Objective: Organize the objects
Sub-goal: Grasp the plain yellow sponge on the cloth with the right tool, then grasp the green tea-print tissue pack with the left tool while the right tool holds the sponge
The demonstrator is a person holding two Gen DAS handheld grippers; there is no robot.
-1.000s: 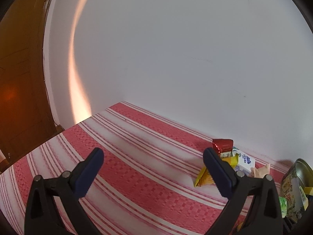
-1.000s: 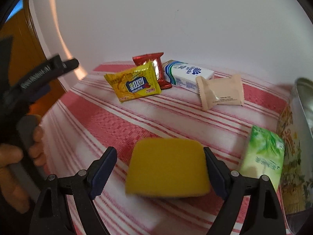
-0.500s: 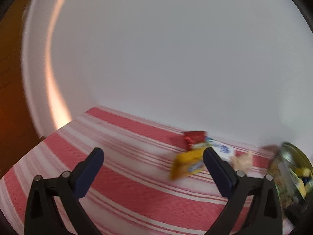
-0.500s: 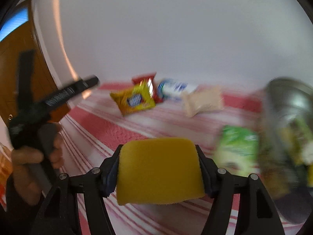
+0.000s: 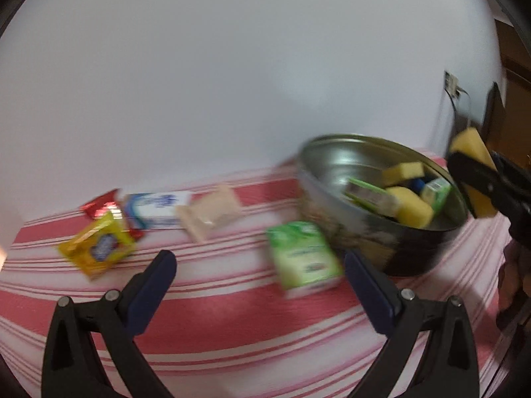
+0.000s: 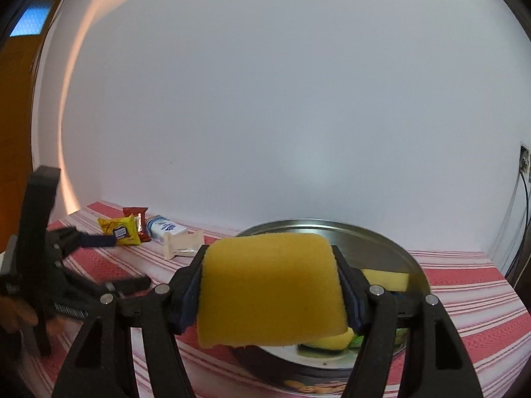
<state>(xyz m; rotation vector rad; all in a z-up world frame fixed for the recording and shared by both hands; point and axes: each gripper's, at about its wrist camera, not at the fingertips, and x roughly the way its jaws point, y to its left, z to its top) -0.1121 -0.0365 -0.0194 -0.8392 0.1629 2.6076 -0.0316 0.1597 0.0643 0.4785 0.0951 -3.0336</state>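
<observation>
Right gripper [image 6: 270, 290], centre frame, pinches a yellow sponge [image 6: 270, 285] above the metal tin [image 6: 391, 248]; left gripper [image 5: 259, 275] gapes empty over the striped cloth [image 5: 232, 325].

The left wrist view is motion-blurred: print on the green pack [image 5: 303, 258] and yellow packet [image 5: 98, 248] is unreadable. At 3 o'clock there, the edge cuts off the right gripper [image 5: 478, 179]. In the right wrist view, the sponge [image 6: 270, 290] hides most of the tin's [image 6: 391, 252] contents.
</observation>
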